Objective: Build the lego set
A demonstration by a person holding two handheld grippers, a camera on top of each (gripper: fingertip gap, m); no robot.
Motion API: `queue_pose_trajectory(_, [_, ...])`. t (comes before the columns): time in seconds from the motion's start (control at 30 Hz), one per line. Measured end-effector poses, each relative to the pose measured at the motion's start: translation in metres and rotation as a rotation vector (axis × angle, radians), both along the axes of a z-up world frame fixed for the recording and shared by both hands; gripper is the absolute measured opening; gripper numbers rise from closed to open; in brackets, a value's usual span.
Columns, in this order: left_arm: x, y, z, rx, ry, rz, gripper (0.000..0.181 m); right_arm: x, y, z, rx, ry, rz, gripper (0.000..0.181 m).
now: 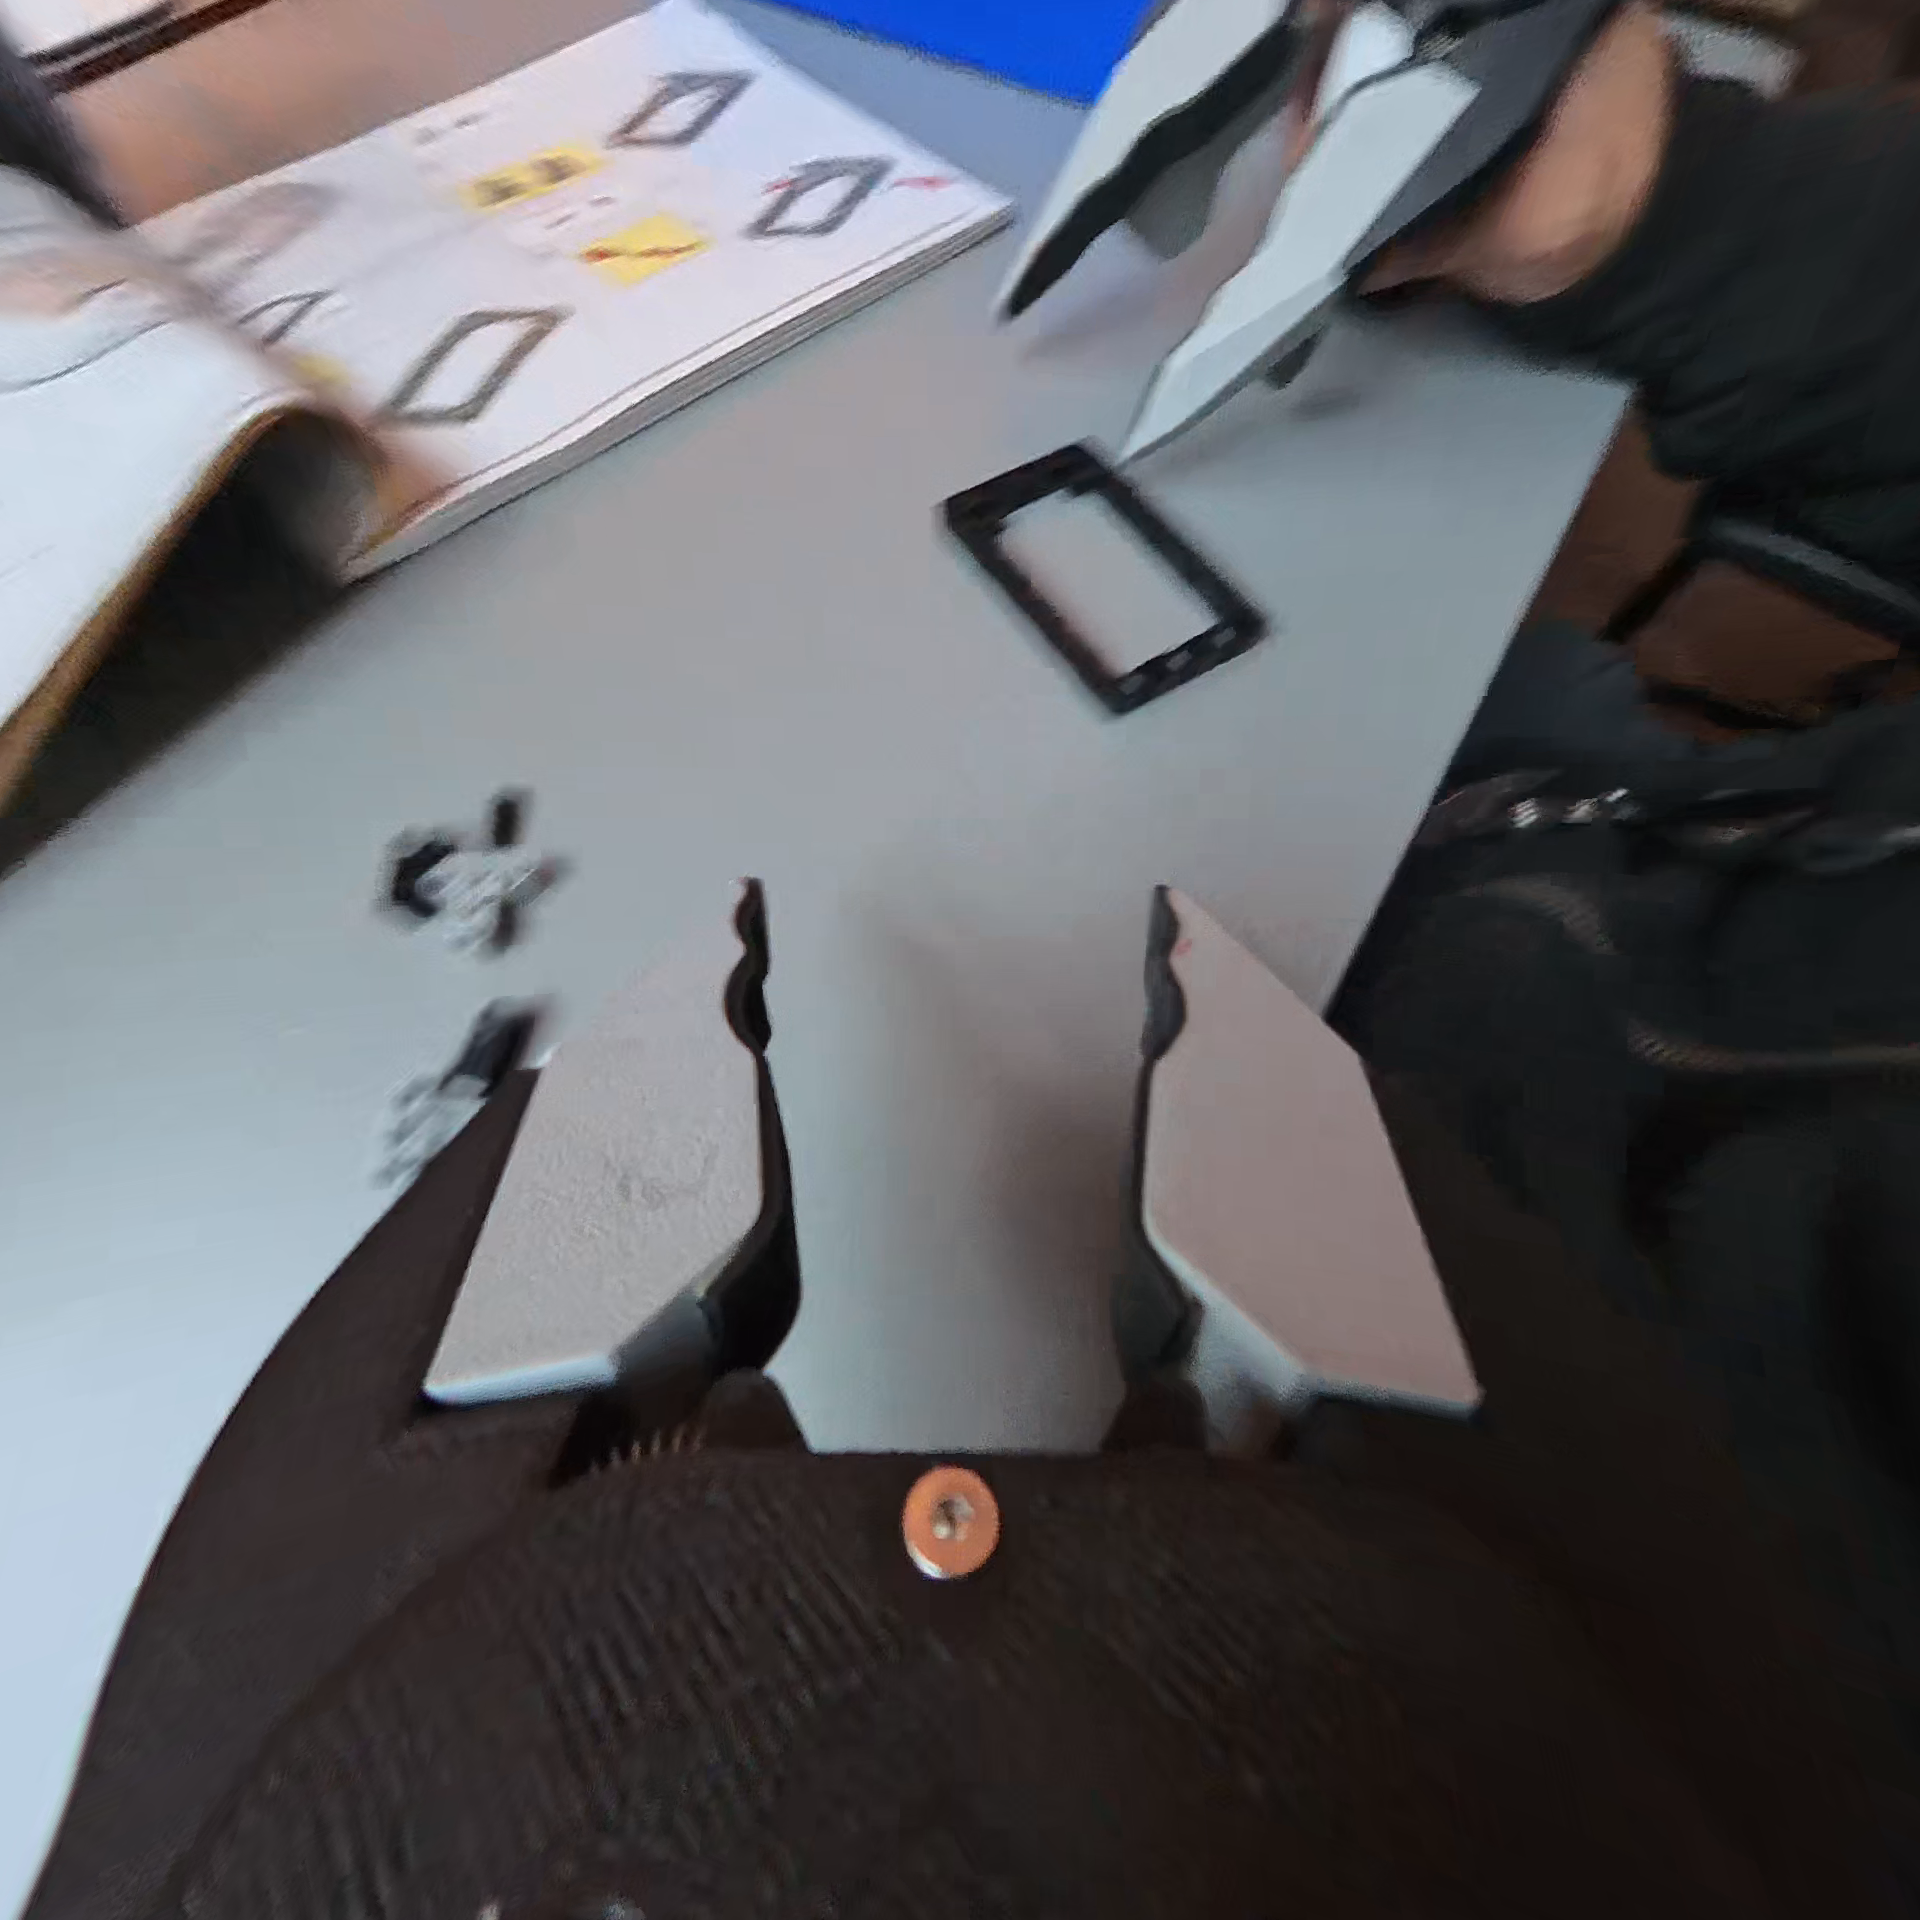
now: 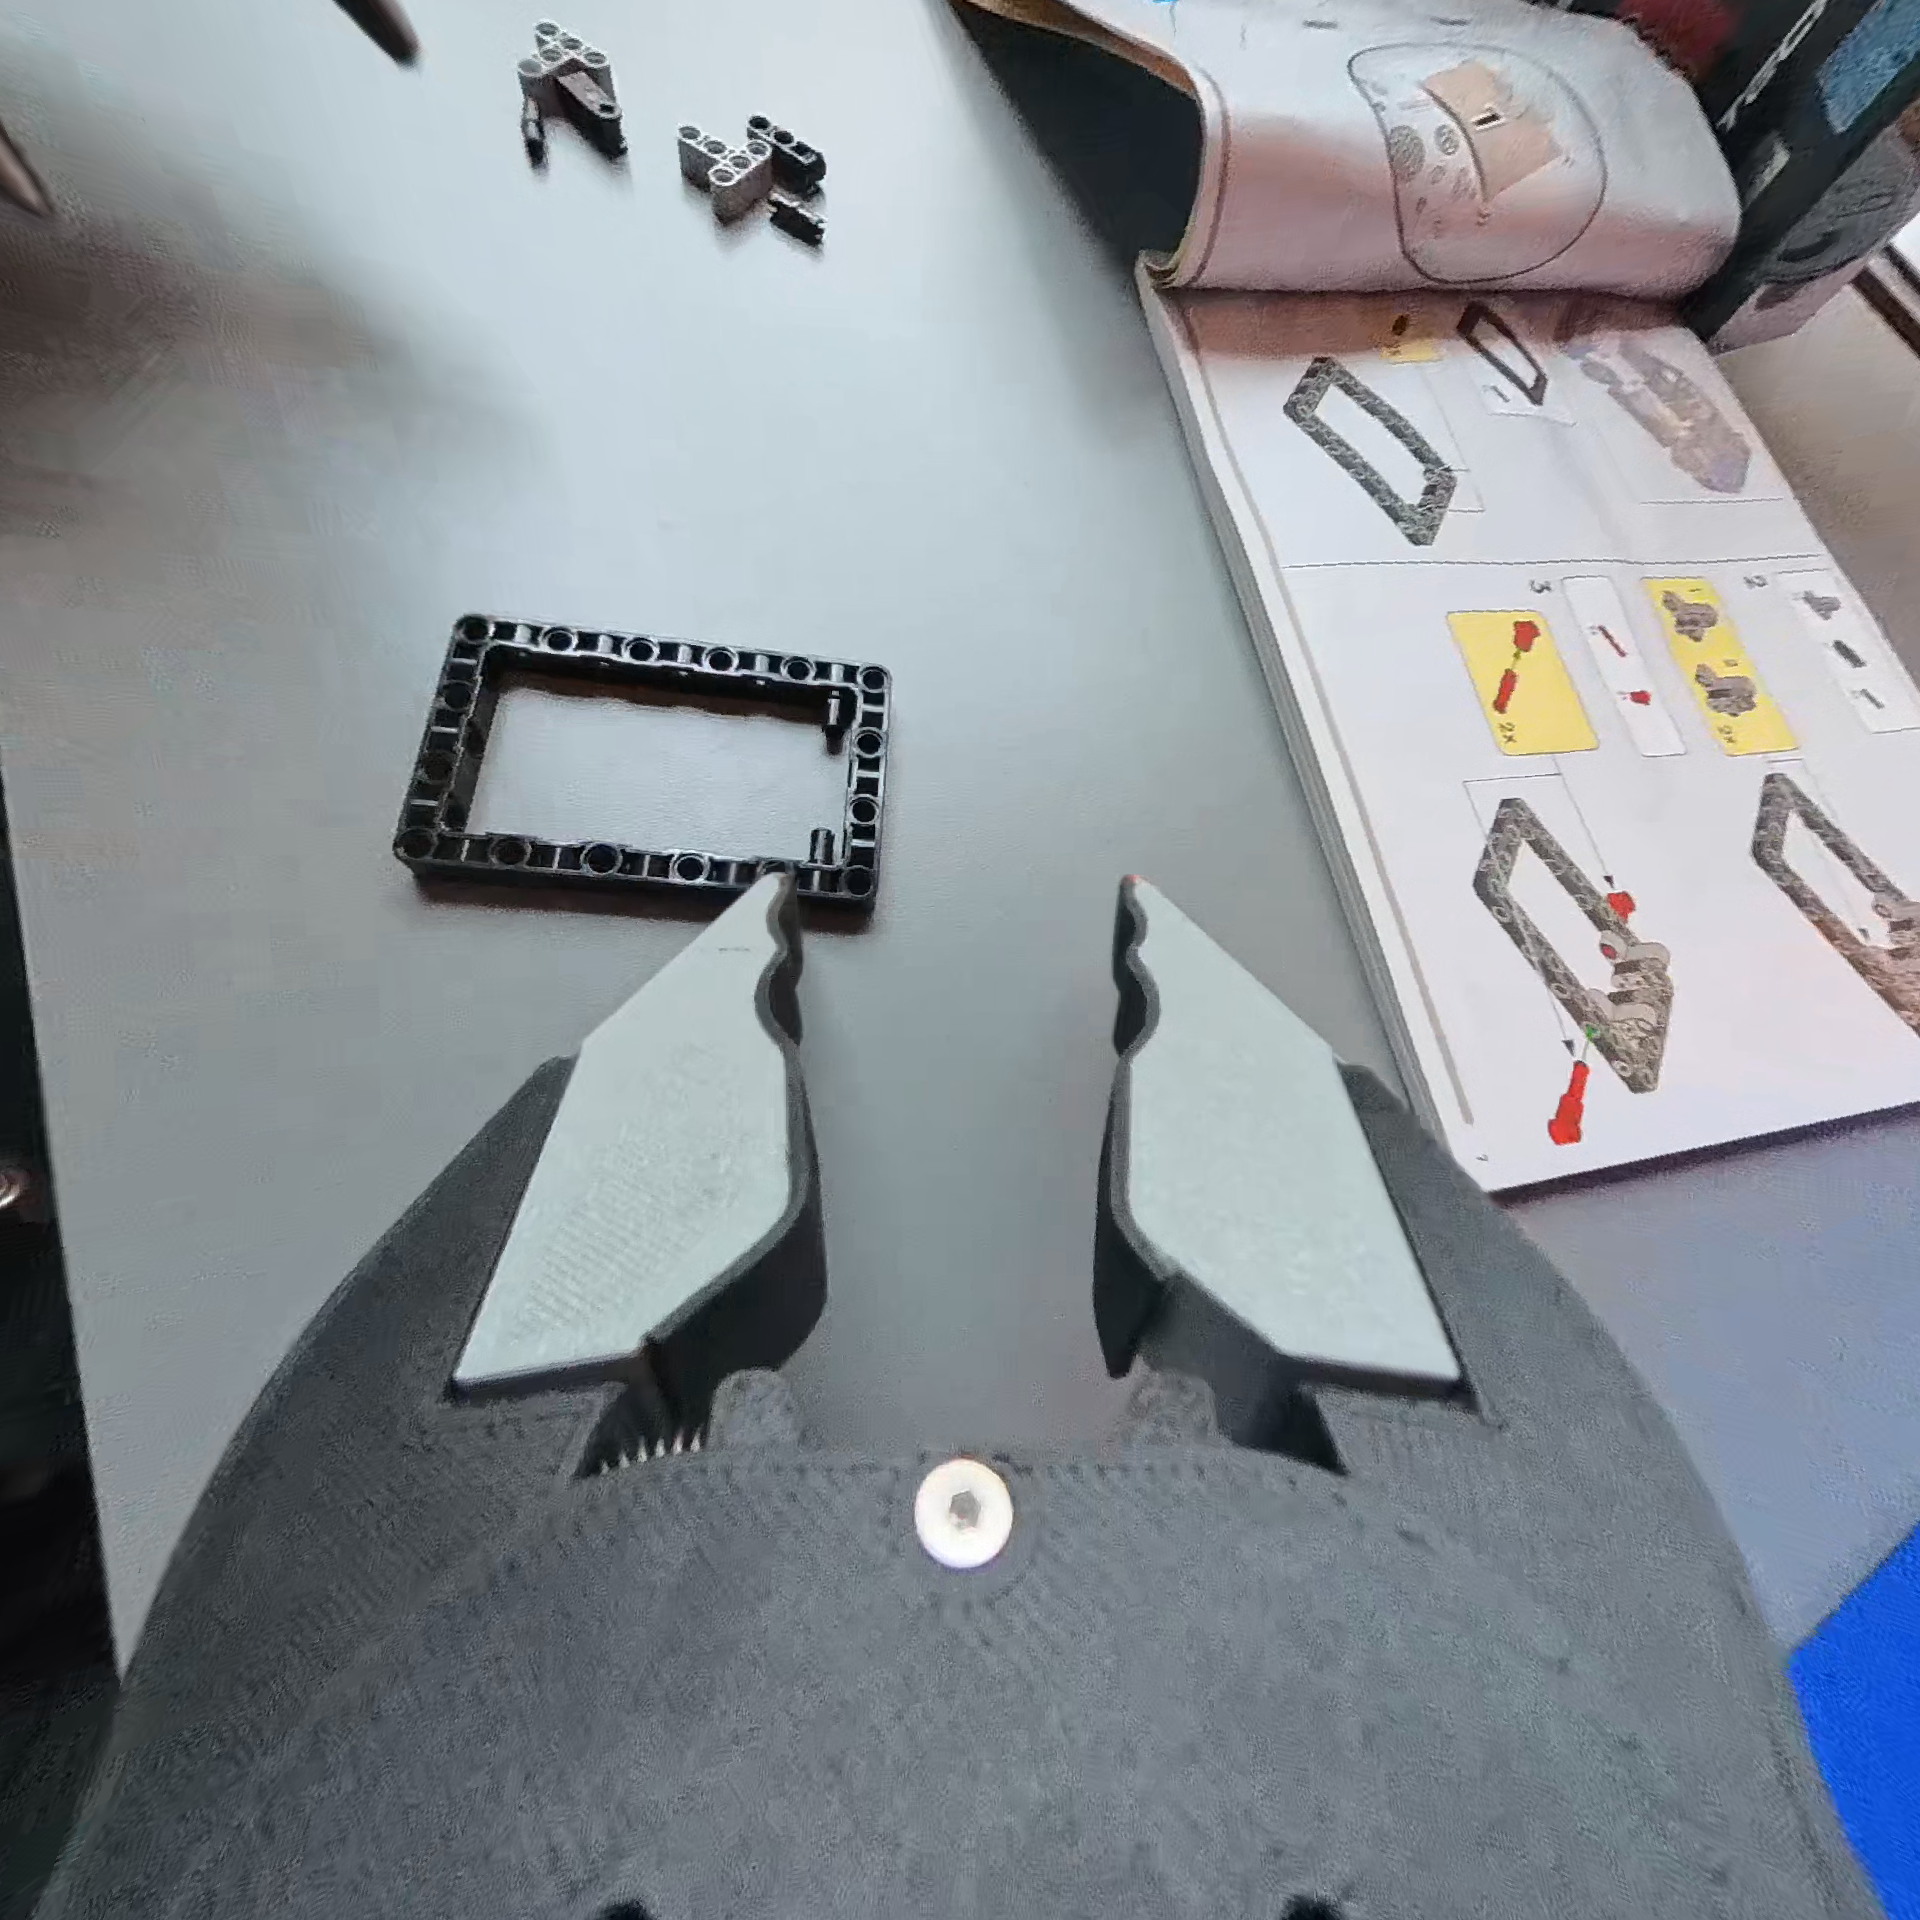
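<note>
A black rectangular lego frame (image 2: 644, 769) lies flat on the grey table; it also shows in the left wrist view (image 1: 1107, 577). My right gripper (image 2: 951, 888) is open and empty, its left fingertip just at the frame's near edge. My left gripper (image 1: 956, 894) is open and empty above bare table. Two small clusters of grey and black lego pieces lie on the table, one (image 2: 571, 88) beside the other (image 2: 753, 166); in the left wrist view they are blurred, one (image 1: 468, 873) to the left of my left gripper and one (image 1: 457, 1091) against its left finger.
An open instruction booklet (image 2: 1558, 727) lies to the right of the frame, its far pages curled up (image 2: 1455, 145); it also shows in the left wrist view (image 1: 499, 281). A dark box (image 2: 1808, 156) stands behind it. The table edge (image 1: 1455, 779) and a person's dark clothing (image 1: 1662, 1039) are at right. Left tips to right tips: about 20 cm.
</note>
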State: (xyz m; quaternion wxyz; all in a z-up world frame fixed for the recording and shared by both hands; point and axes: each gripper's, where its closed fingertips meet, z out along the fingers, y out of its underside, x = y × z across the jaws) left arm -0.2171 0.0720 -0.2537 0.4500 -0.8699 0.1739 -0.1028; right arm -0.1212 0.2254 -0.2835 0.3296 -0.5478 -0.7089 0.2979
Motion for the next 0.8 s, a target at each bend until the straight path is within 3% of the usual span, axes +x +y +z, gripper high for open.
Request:
queue_pose_trajectory(0.13, [-0.085,-0.014,-0.005,-0.051,0.163,0.146,0.036,-0.004,0.004,0.001,0.037,0.01,-0.021,0.058])
queue_pose_trajectory(0.2, [-0.103,-0.006,-0.007,-0.093,0.179,0.146,0.038,-0.006,0.004,0.004,0.025,0.03,-0.018,0.057])
queue_pose_trajectory(0.33, [-0.088,0.019,-0.017,-0.227,0.099,0.02,0.036,-0.007,0.004,0.007,0.006,0.045,-0.014,0.055])
queue_pose_trajectory(0.47, [-0.094,0.044,-0.034,-0.313,0.233,0.018,0.026,-0.006,0.004,0.009,0.011,0.059,-0.017,0.053])
queue_pose_trajectory(0.53, [-0.092,0.049,-0.04,-0.34,0.238,0.014,0.023,-0.005,0.002,0.011,0.007,0.07,-0.008,0.051])
queue_pose_trajectory(0.6, [-0.087,0.052,-0.041,-0.349,0.211,0.0,0.007,-0.005,0.001,0.012,0.004,0.074,-0.009,0.05])
queue_pose_trajectory(0.8, [-0.073,0.054,-0.034,-0.345,0.278,-0.07,0.006,-0.004,0.002,0.015,-0.003,0.089,-0.02,0.044])
